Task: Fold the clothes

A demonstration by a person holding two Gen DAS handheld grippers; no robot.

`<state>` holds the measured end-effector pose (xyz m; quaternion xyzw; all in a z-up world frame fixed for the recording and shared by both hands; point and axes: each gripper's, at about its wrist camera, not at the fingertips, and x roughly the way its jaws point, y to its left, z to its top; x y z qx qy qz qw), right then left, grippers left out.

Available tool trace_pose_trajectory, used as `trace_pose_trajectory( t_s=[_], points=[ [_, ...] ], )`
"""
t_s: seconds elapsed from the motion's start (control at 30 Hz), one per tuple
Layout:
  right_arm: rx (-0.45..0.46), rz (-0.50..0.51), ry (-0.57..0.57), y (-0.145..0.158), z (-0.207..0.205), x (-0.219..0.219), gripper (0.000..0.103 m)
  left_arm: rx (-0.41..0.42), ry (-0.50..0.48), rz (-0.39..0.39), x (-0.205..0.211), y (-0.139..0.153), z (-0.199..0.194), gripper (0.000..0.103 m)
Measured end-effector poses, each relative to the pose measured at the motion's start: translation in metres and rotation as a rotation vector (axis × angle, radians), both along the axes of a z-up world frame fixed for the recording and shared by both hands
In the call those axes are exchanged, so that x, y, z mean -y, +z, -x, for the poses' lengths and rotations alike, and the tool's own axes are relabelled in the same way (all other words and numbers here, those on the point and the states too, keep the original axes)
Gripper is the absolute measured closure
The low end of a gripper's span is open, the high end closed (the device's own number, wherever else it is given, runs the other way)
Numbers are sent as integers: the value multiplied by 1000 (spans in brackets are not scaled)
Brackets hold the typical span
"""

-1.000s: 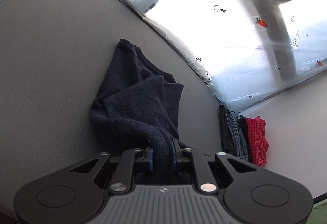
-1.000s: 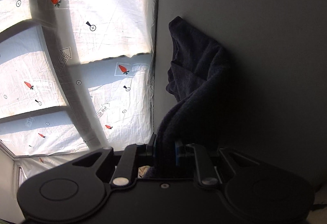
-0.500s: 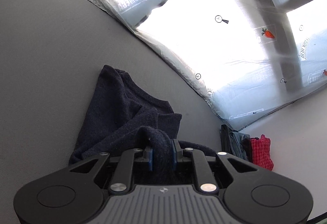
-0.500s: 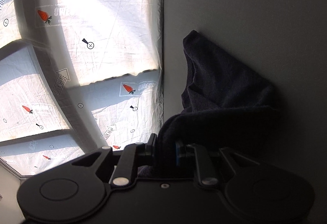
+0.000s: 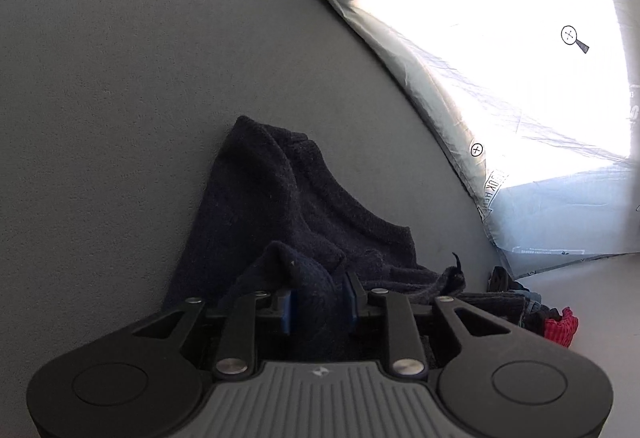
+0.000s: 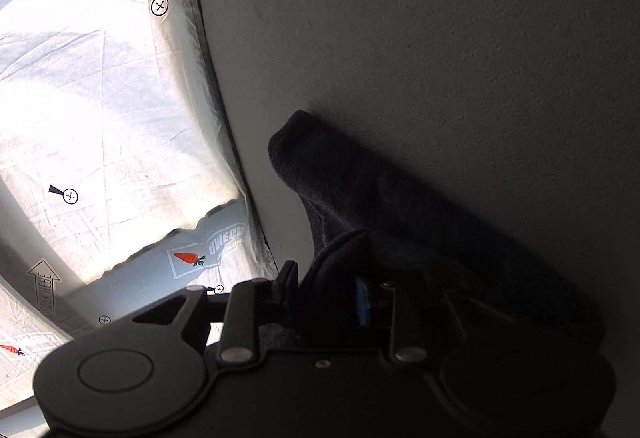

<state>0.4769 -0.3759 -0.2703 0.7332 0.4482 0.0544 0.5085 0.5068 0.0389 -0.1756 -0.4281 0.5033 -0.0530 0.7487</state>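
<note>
A dark navy knit garment (image 5: 288, 206) lies bunched on the grey surface (image 5: 120, 78). My left gripper (image 5: 319, 304) is shut on a fold of it, low over the surface. In the right wrist view the same garment (image 6: 380, 198) lies in shadow, and my right gripper (image 6: 328, 292) is shut on another fold of it. The cloth between the jaws hides the pads' inner faces.
A white printed sheet with carrot marks (image 6: 100, 98) borders the grey surface; it also shows in the left wrist view (image 5: 520, 78). A stack of folded clothes, one red checked (image 5: 560, 326), lies at the right beyond the left gripper.
Both grippers have come down closer to the surface with the garment still held. The garment has sunk from hanging and draped to lying lower and more bunched.
</note>
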Motion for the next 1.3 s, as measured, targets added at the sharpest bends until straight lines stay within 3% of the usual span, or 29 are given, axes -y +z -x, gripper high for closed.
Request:
trace_pose_trajectory(
  t_s=[0.13,0.17,0.2,0.27,0.37,0.43,0.5,0.63,0.77,1.0,1.1,1.3],
  points=[
    [-24,-21,-4,-3,-10,1,67,-4,45,75,-13,0,-7,62],
    [-19,-18,-4,-1,-12,1,64,5,60,82,-15,2,-8,53],
    [-9,-14,-6,2,-14,1,60,30,91,61,-20,8,-7,37],
    [32,6,-14,9,-17,3,54,96,152,-2,-30,24,-4,21],
    [130,103,-15,32,-20,8,51,158,192,-63,-41,44,-3,21],
    [205,204,21,53,-21,6,50,181,182,-129,-40,56,-2,17],
    [278,334,83,75,-23,1,44,192,129,-275,-28,67,-2,10],
    [427,765,309,124,-22,-37,23,198,-59,-576,19,69,9,7],
    [492,1014,489,137,-20,-78,19,199,-244,-723,60,52,18,6],
    [524,1192,643,118,-22,-99,14,124,-320,-765,71,22,24,6],
    [538,1245,693,110,-23,-106,14,116,-327,-747,64,15,19,0],
    [564,1305,748,101,-32,-114,8,106,-351,-677,52,6,7,0]
  ],
)
